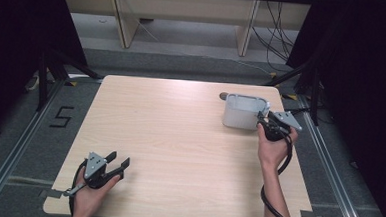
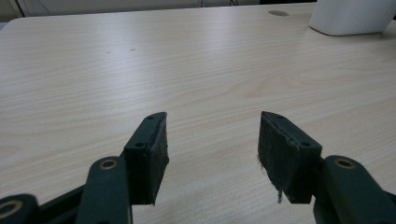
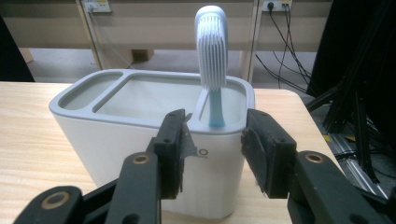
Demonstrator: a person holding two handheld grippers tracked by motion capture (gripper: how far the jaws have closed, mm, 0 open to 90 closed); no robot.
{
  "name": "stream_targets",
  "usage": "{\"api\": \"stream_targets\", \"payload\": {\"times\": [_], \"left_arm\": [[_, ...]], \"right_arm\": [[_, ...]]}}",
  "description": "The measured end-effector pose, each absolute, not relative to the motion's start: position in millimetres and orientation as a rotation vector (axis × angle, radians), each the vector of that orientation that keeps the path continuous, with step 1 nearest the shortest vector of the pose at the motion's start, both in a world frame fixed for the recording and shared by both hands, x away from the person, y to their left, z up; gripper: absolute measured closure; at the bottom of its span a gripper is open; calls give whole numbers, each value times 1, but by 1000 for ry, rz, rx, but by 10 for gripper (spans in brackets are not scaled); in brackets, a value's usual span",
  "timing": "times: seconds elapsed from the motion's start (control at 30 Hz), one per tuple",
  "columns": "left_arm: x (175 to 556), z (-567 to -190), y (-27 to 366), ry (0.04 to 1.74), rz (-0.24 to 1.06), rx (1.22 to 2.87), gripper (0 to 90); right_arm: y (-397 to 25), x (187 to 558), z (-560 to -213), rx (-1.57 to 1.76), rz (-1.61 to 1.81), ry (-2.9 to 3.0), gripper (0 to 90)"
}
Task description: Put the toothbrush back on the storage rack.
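Your left gripper (image 1: 120, 166) rests spread and empty on the surface (image 1: 179, 138), well apart from the white holder (image 1: 243, 111). Your right gripper (image 3: 212, 140) stands spread just beside the holder, below the toothbrush (image 3: 211, 51) upright in its end compartment; apparently you're about to lift it, so rise and pinch the stem.

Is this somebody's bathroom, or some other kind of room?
Probably not a bathroom, more likely a lab or recording room. The toothbrush stands in a holder on a bare wooden table, with black curtains at the sides, cables behind and a taped 5 on the floor.
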State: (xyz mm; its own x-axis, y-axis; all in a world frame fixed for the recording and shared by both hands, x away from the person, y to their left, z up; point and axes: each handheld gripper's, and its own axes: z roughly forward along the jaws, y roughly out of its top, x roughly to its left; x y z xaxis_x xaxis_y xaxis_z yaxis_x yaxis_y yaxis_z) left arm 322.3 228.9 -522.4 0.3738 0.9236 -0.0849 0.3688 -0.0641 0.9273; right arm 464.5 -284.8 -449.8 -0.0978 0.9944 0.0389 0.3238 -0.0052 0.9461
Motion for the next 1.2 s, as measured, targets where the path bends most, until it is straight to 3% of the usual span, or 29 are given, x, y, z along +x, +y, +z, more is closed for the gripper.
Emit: {"api": "stream_targets", "payload": {"times": [1.2], "left_arm": [[322,-522,229,1173,700,1635,422]], "right_arm": [[-277,411,-448,1364,1155,1665,573]]}}
